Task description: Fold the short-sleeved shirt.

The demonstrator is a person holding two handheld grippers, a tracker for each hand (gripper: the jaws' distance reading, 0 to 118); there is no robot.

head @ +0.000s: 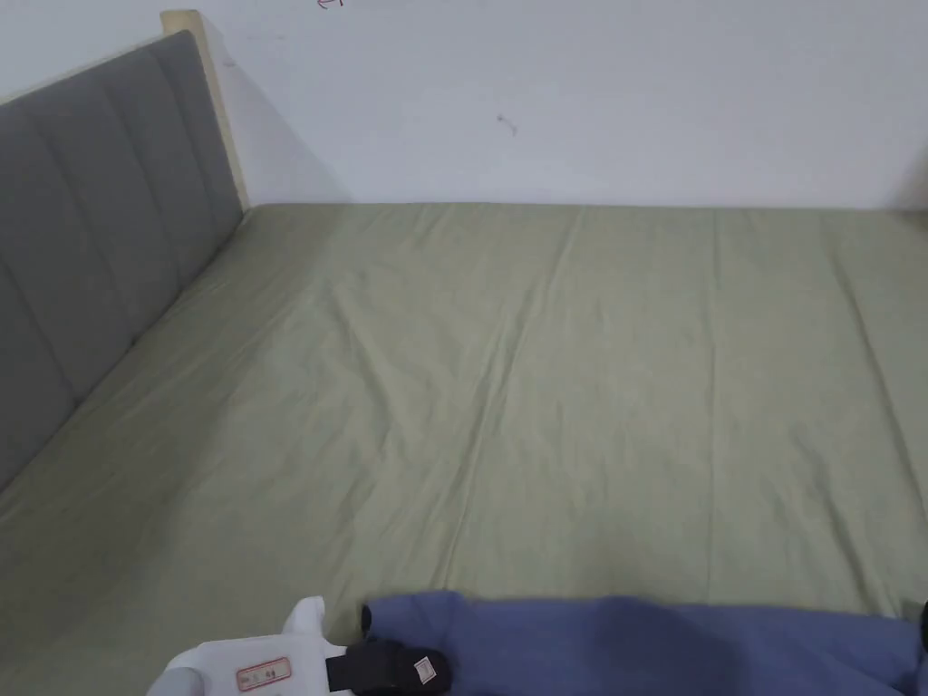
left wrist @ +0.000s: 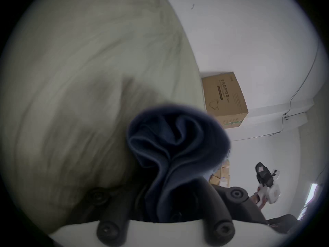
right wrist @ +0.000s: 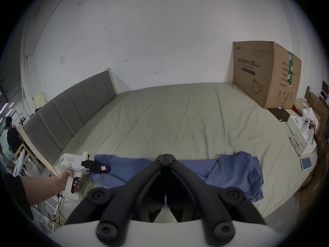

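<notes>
Two grippers work at the near edge of a bed (head: pixel 544 381) whose pale green sheet lies flat with long shallow creases. In the head view, the blue short-sleeved shirt (head: pixel 652 643) shows as a soft matte strip along the bottom of the picture, with the left gripper (head: pixel 426 669), white-bodied with black jaws, at its left end. The right gripper view takes in much more: the shirt (right wrist: pixel 236 172) stretches across the near edge of the sheet, drawn out thin in the middle and bunched into loose folds at its right end, while a hand (right wrist: pixel 66 177) holds the left gripper (right wrist: pixel 105 169) by its pistol-shaped handle at the shirt's left end. In the left gripper view, dark blue cloth (left wrist: pixel 176 144) rises in a ruffled, blurred bunch from between that gripper's black jaws, so they are clamped on the shirt. The right gripper (right wrist: pixel 165 155) has its jaws pressed tip to tip, in front of the shirt's thin middle; whether any cloth is caught between them I cannot tell. The right gripper view also brings in a padded grey headboard (right wrist: pixel 71 111) with vertical seams, a large brown cardboard box (right wrist: pixel 267 72) standing on the far right corner of the bed, wire-framed glasses (right wrist: pixel 296 144) and a small tablet (right wrist: pixel 306 163) at the right edge.
</notes>
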